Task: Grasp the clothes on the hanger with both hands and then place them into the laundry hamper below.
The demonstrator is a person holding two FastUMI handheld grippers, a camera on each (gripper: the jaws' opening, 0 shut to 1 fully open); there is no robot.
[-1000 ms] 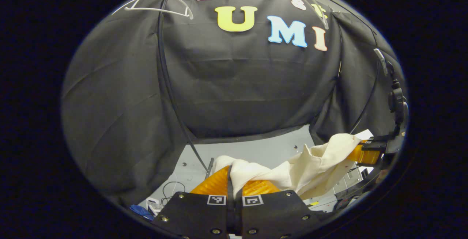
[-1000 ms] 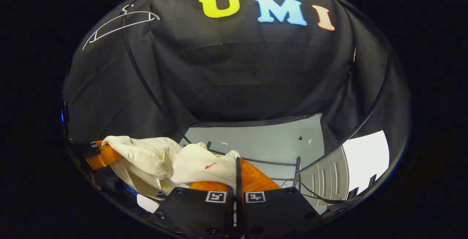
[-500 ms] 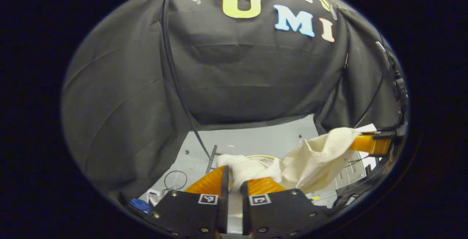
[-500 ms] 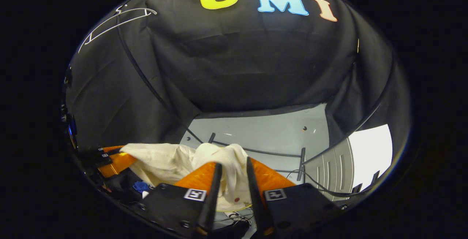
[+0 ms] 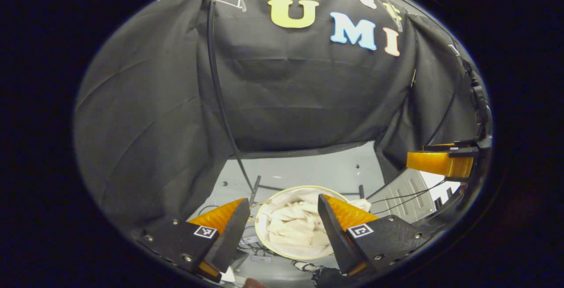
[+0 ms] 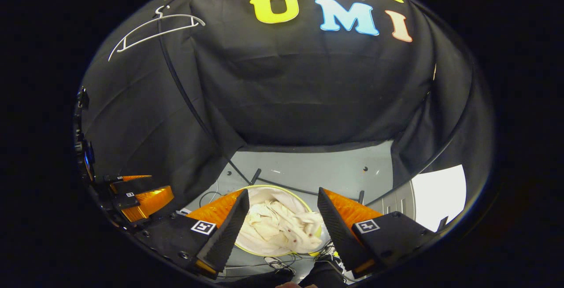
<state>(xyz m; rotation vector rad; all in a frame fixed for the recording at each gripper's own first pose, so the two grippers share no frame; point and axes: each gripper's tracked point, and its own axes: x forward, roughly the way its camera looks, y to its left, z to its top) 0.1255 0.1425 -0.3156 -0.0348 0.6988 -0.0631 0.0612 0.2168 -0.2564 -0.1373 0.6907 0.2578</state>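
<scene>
Below us, the cream clothes (image 5: 293, 226) lie crumpled inside the round laundry hamper (image 5: 264, 211), which stands on the grey floor (image 5: 308, 171); in the right gripper view the same clothes (image 6: 277, 226) fill the hamper (image 6: 282, 188) between our fingers, with a few small red marks on the cloth. We hold the left gripper (image 5: 282, 222) above the hamper with its fingers spread wide and nothing between them, and the right gripper (image 6: 282, 217) likewise gapes wide and empty over the basket. In the left gripper view the right gripper (image 5: 440, 162) shows off to the side, near the edge of the black cloth wall (image 5: 286, 98), well apart from the hamper. In the right gripper view the left gripper (image 6: 141, 195) sits at the far left, also clear of the clothes. A bare white hanger (image 6: 154, 32) hangs high on a thin dark rack pole (image 6: 180, 90), whose base bars (image 6: 304, 182) run on the floor just behind the hamper. Loose cables (image 5: 207, 211) lie on the floor beside the hamper, and a pale cabinet (image 6: 396, 200) stands past the wall's edge. Nothing blocks the hamper's mouth but our own fingers in front of its rim.
</scene>
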